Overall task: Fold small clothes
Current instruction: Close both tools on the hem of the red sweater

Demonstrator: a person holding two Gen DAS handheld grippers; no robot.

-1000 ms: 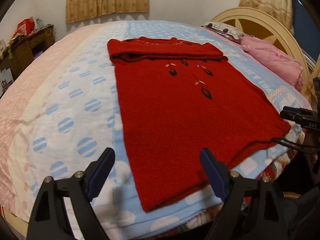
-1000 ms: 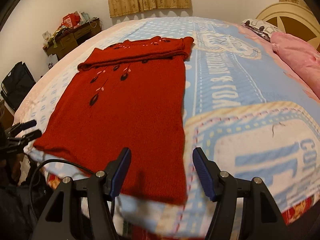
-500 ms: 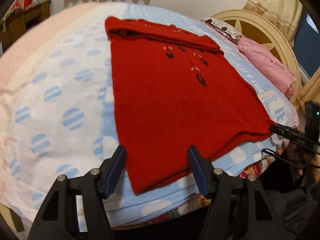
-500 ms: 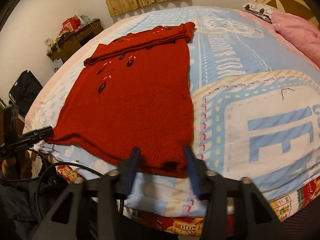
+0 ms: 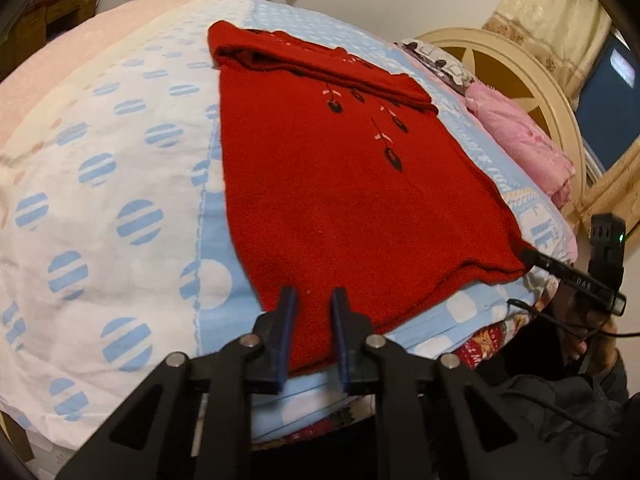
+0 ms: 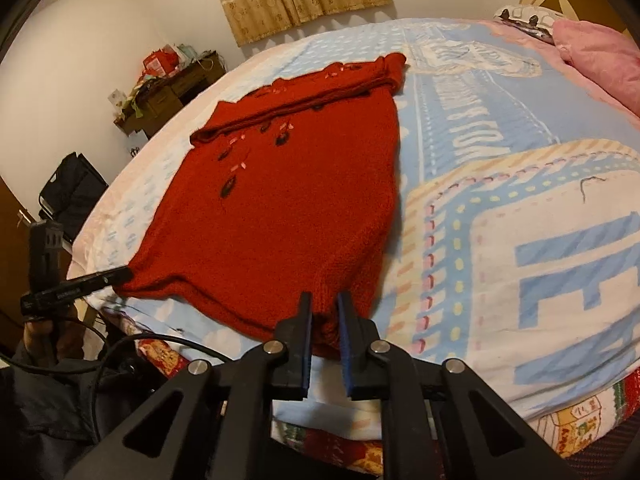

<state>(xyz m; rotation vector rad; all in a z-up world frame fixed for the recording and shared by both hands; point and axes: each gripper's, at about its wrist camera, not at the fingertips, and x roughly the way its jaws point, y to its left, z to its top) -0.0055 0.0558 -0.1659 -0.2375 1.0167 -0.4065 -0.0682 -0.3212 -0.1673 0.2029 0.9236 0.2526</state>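
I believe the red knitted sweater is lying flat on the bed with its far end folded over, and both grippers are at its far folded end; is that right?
Not quite: the grippers are at the near hem, not the far folded end. The left wrist view shows the left gripper closing on one near corner of the red knitted sweater, and the right gripper closing on the other. The bed part is right.

A wide bed [image 5: 120,160] under a pale blue-and-white patterned cotton blanket [image 6: 500,240] carries a red knitted sweater [image 5: 340,200] (top edge folded over), lying flat ahead of both grippers.
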